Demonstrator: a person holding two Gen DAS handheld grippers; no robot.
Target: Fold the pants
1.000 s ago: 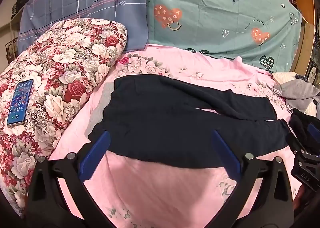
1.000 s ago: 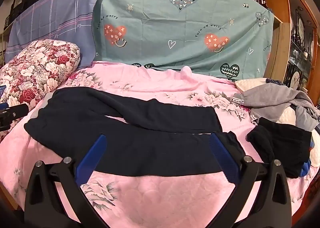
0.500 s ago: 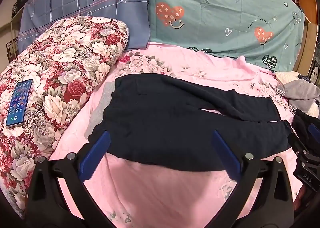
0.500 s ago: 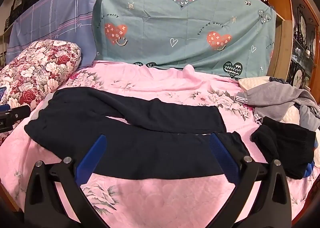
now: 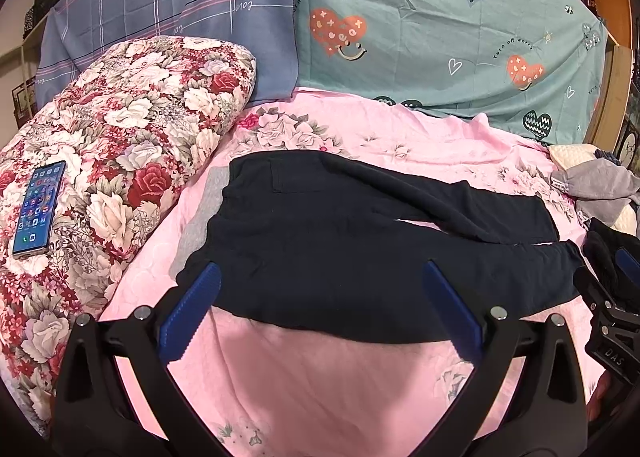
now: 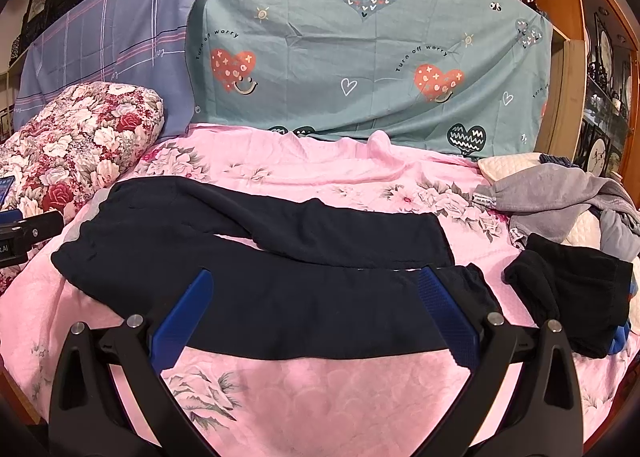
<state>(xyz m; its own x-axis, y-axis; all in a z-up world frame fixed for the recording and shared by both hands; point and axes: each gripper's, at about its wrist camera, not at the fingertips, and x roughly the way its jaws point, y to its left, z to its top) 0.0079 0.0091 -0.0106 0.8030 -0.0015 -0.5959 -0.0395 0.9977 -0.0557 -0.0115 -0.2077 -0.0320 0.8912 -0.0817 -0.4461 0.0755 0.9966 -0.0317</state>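
The dark pants (image 5: 360, 241) lie flat across the frame centre on the pink bedspread (image 5: 328, 385). My left gripper (image 5: 320, 297) and right gripper (image 6: 316, 305) hover over the lower leg, jaws spread, empty. A phone (image 5: 38, 209) rests on the floral quilt (image 5: 132, 129), left.

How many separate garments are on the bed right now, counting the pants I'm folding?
3, maybe more: dark pants spread flat mid-bed; a black garment bunched by their cuffs; a grey garment crumpled behind it. Something blue under the black one may be another.
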